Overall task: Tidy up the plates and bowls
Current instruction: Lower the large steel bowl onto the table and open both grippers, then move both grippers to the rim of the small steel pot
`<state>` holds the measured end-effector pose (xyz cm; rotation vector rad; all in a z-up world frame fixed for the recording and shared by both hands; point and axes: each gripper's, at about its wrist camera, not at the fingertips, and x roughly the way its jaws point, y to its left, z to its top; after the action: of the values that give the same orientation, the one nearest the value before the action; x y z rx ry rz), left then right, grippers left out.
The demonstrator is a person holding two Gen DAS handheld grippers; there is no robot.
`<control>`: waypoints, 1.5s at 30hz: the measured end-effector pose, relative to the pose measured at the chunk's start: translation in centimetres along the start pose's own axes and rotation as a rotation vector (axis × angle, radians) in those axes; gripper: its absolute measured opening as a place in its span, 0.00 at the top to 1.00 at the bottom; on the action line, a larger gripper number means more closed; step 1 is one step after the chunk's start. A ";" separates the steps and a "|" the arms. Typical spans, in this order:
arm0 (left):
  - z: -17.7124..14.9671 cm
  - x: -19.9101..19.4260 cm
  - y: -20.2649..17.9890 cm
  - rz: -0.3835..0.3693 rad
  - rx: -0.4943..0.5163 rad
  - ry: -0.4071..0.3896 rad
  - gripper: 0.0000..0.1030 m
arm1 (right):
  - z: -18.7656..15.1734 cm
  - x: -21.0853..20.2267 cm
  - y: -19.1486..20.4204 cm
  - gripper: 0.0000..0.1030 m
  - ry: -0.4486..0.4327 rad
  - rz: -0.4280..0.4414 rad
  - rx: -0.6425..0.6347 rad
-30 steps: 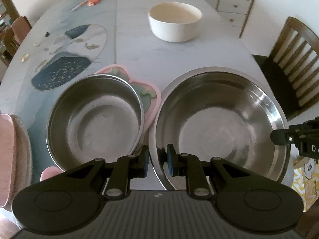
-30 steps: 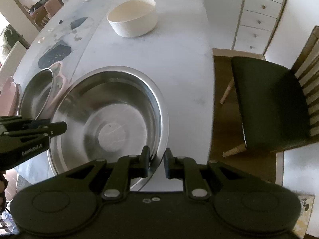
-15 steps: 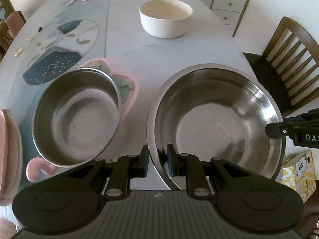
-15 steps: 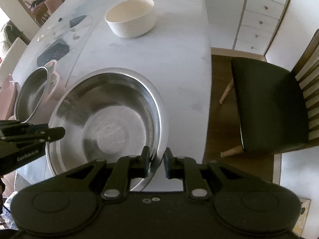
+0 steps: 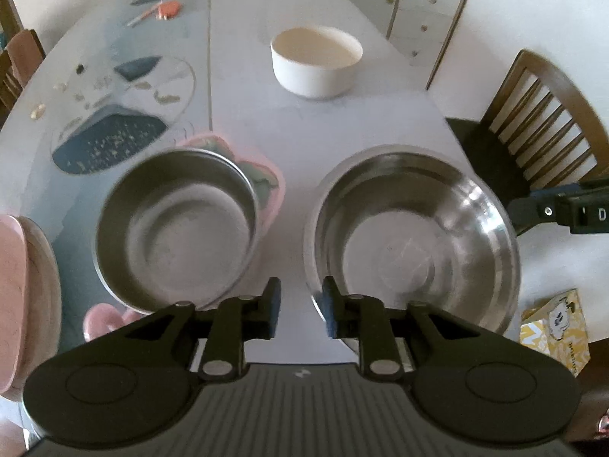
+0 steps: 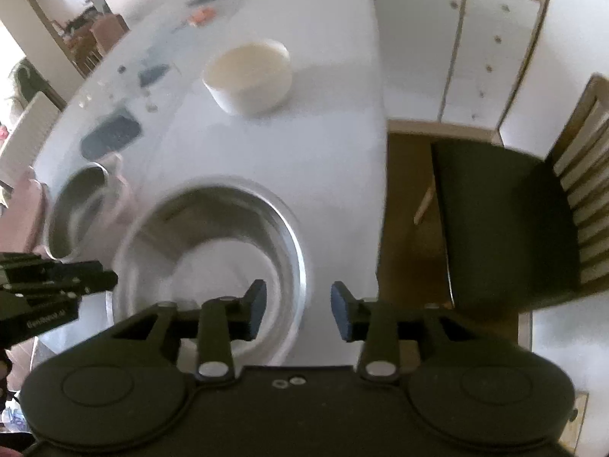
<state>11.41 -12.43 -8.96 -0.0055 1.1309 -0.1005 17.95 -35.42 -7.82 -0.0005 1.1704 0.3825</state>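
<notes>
A large steel bowl [image 5: 415, 240] rests on the white table [image 5: 304, 129]; it also shows in the right wrist view [image 6: 213, 266]. A smaller steel bowl [image 5: 175, 228] sits to its left on a pink mat [image 5: 274, 182], and shows in the right wrist view [image 6: 76, 209]. A white bowl [image 5: 316, 61] stands farther back, also in the right wrist view [image 6: 251, 76]. My left gripper [image 5: 300, 308] is open, its jaws astride the large bowl's left rim without touching. My right gripper [image 6: 298, 308] is open above the bowl's right rim.
Pink plates [image 5: 19, 289] are stacked at the left edge. A wooden chair [image 5: 533, 133] with a dark seat stands to the right of the table. A white drawer cabinet [image 6: 456, 45] is behind. A yellow box [image 5: 555, 327] lies low on the right.
Both grippers have opened and let go of the large steel bowl's rim, and drawn back a little. The bowl now rests on the table.
</notes>
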 end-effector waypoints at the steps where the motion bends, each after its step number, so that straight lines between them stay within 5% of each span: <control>1: 0.0 -0.6 0.4 -0.010 0.001 -0.013 0.74 | 0.1 -0.4 0.5 0.58 -0.013 0.010 -0.005; 6: 0.9 -3.1 3.0 -0.022 0.039 -0.085 0.67 | 0.7 -2.1 4.3 0.43 -0.071 0.052 -0.016; 7: 1.1 -3.5 3.8 -0.021 0.044 -0.100 0.61 | 0.8 -2.2 5.2 0.41 -0.079 0.056 -0.013; 9: 1.6 -4.2 5.5 -0.007 0.048 -0.137 0.33 | 1.0 -2.1 6.9 0.39 -0.088 0.058 -0.002; 10: 1.8 -4.6 6.4 0.003 0.054 -0.160 0.32 | 1.1 -1.9 7.7 0.38 -0.090 0.060 0.008; 22: 4.3 -1.6 14.4 -0.055 0.164 -0.095 0.32 | 1.1 2.5 15.5 0.31 -0.065 0.010 0.170; 35: 4.7 2.1 14.3 -0.107 0.299 -0.042 0.34 | 0.7 6.7 18.7 0.46 -0.005 -0.063 0.336; 42: 4.9 2.7 14.1 -0.119 0.311 -0.013 0.67 | 0.8 7.2 20.1 0.66 -0.002 -0.096 0.326; 45: 4.9 2.7 14.2 -0.112 0.313 -0.010 0.72 | 0.9 7.5 20.5 0.78 -0.002 -0.110 0.325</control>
<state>18.09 1.27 -10.09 0.2088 1.0950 -0.3760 15.25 -13.88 -10.10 0.2179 1.2141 0.0923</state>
